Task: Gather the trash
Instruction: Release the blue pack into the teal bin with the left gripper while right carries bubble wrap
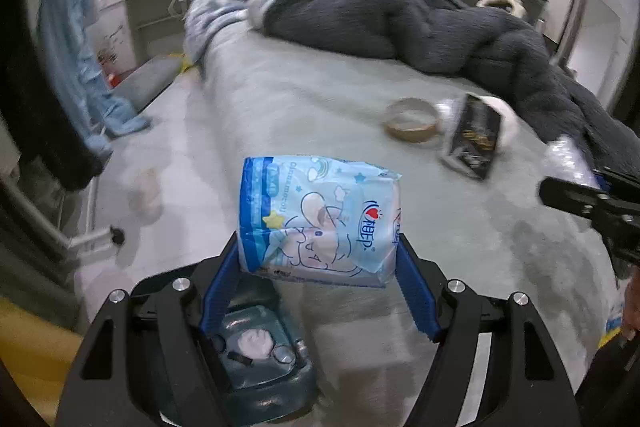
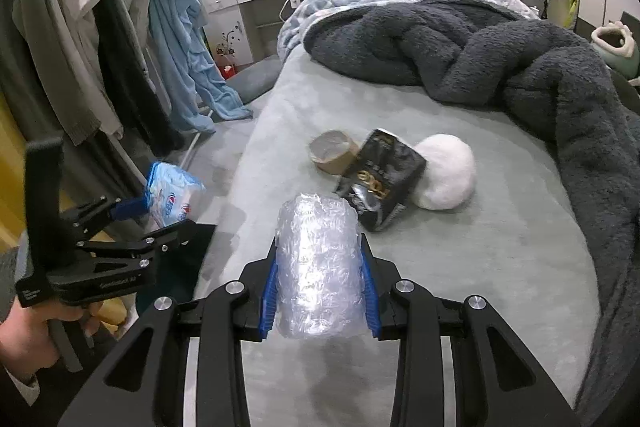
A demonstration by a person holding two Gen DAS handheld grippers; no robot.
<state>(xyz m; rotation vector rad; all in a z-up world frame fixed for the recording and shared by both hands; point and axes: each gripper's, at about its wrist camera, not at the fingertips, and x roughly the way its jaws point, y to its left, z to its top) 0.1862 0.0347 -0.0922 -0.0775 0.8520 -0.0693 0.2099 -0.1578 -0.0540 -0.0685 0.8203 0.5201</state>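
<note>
Left gripper: clamped on a soft blue-and-white plastic tissue pack with a cartoon print. The jaws are spread pretty wide because the pack is fat, and both blue pads press its sides.

Tissue pack: sits right between the left fingertips, sticking out forward past them, lifted off the bed.

Right gripper: squeezed onto a crumpled wad of clear plastic wrap. Jaws are much narrower than the left ones, blue pads hugging both sides of the wad.

Plastic wad: held between the right fingers, poking up and forward beyond the tips, off the bed.

Under the left gripper: a dark teal plastic bin directly below the jaws, with a scrunched white tissue and a couple of small bits inside.

Ahead of the right gripper: a black foil snack bag with gold lettering just past the wad, a brown roll of packing tape touching its far left side, and a fluffy white round thing behind its right edge. All three lie on the pale grey bed sheet.

Further out: a rumpled dark grey fleece blanket across the far side of the bed.

Person: a hand grips the left gripper's handle, off to the right gripper's left.
</note>
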